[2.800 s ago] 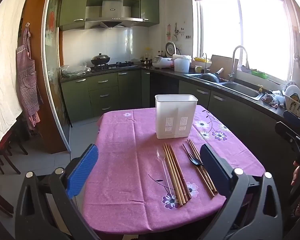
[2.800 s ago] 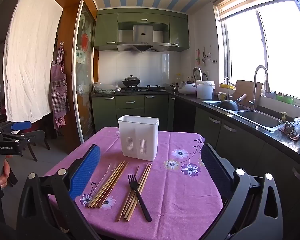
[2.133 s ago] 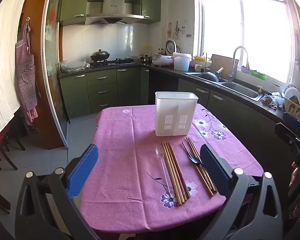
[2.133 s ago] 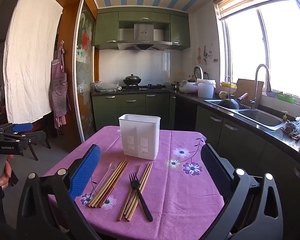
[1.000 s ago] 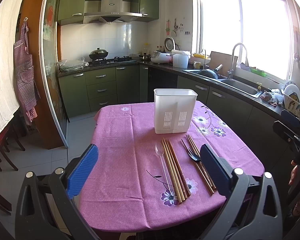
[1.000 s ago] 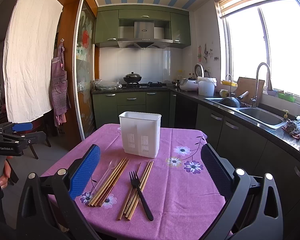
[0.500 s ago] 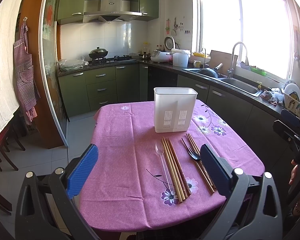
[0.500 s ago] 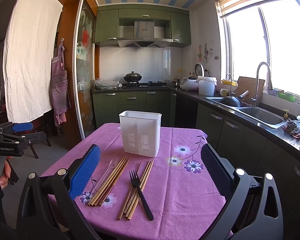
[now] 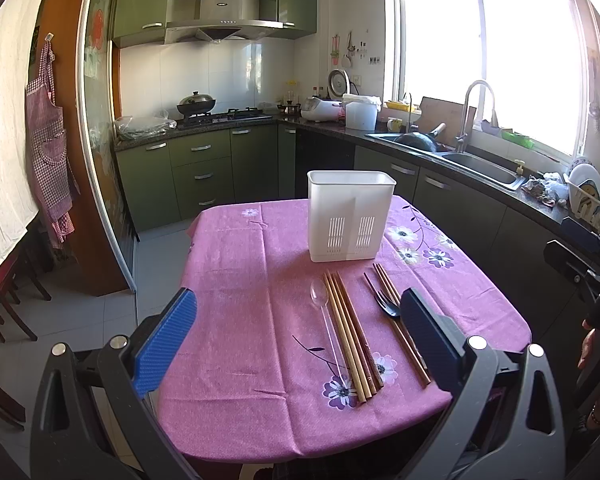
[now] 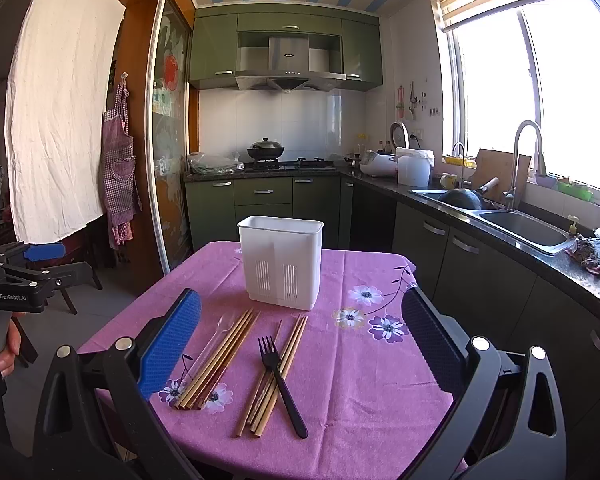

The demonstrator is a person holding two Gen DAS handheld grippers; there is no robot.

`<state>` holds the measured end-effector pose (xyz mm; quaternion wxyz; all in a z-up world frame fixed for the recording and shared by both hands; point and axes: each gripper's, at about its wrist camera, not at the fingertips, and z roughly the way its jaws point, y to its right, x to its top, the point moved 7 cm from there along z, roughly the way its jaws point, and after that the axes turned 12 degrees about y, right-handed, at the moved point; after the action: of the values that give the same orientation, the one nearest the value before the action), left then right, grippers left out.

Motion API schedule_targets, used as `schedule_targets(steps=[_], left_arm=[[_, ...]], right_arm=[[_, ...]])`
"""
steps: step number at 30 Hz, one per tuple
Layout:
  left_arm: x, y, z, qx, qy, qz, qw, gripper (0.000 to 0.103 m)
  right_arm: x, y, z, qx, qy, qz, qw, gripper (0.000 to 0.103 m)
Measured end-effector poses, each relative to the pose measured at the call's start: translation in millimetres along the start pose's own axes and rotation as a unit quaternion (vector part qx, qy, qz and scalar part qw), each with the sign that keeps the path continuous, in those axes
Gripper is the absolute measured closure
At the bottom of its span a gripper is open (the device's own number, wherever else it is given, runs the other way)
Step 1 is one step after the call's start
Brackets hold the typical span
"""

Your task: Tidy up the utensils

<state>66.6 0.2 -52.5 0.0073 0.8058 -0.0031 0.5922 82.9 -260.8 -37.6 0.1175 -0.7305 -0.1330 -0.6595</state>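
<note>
From the left wrist view, the left gripper (image 9: pixel 298 330) is hovering with its jaws spread wide and empty. The white utensil holder (image 9: pixel 351 216) is standing on the purple tablecloth (image 9: pixel 236 296). Just in front of the holder a clear spoon (image 9: pixel 327 320) and a chopstick bundle (image 9: pixel 350 330) are lying side by side. The black fork (image 9: pixel 386 305) is partly hiding behind the gripper's right finger.

From the right wrist view, the right gripper (image 10: pixel 302 344) is also standing open, holding nothing. In front of the holder (image 10: pixel 281 263), the fork (image 10: pixel 281 385) is lying across a second chopstick bundle (image 10: pixel 274 376). The spoon (image 10: pixel 216 338) is hard to make out.
</note>
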Motion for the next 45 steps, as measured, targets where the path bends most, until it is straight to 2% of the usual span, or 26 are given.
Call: schedule_targets(steps=[11,14,17,20,23,28,30,31,32,34,39,41,45], left_arm=[[-10,-1,10,-0.002,-0.013,0.001,0.9999,0.006],[-12,-1,25,-0.008,-0.032,0.001,0.9995,0.006],[-16,0,57,-0.018,-0.069,-0.002,0.9974,0.006],[-29,0,98,-0.019,-0.126,-0.008,0.9918,0.006],[-46,-1,138,-0.011,-0.186,-0.012,0.9823,0.006],[-76,9,184,-0.022,-0.267,-0.01,0.9635,0.007],[-88,14,196,-0.025,-0.297,-0.009,0.9545,0.019],[-93,16,201,-0.027,-0.311,-0.012,0.9499,0.031],[-96,17,205,-0.025,-0.323,-0.013,0.9461,0.038],[-100,16,211,-0.015,-0.335,-0.018,0.942,0.044],[-105,17,222,-0.004,-0.345,-0.021,0.9382,0.048],[-107,19,226,-0.003,-0.345,-0.022,0.9384,0.06],[-116,25,233,-0.005,-0.36,-0.018,0.9328,0.071]], right_arm=[[-5,0,7,-0.001,-0.014,-0.001,1.0,0.004],[-10,4,19,-0.007,-0.037,-0.012,0.999,0.004],[-16,14,39,-0.01,-0.063,-0.018,0.998,0.004],[-22,30,63,-0.013,-0.096,-0.008,0.995,0.004],[-30,43,89,-0.004,-0.131,0.0,0.991,0.004],[-47,47,126,0.016,-0.178,0.002,0.984,0.004],[-55,47,136,0.02,-0.188,0.003,0.982,0.004],[-59,47,140,0.021,-0.192,0.005,0.981,0.004],[-63,48,144,0.023,-0.197,0.007,0.98,0.004],[-70,48,150,0.029,-0.203,0.013,0.979,0.004],[-81,52,157,0.033,-0.214,0.029,0.976,0.004],[-81,56,156,0.029,-0.214,0.033,0.976,0.004],[-81,59,154,0.033,-0.213,0.04,0.976,0.004]])
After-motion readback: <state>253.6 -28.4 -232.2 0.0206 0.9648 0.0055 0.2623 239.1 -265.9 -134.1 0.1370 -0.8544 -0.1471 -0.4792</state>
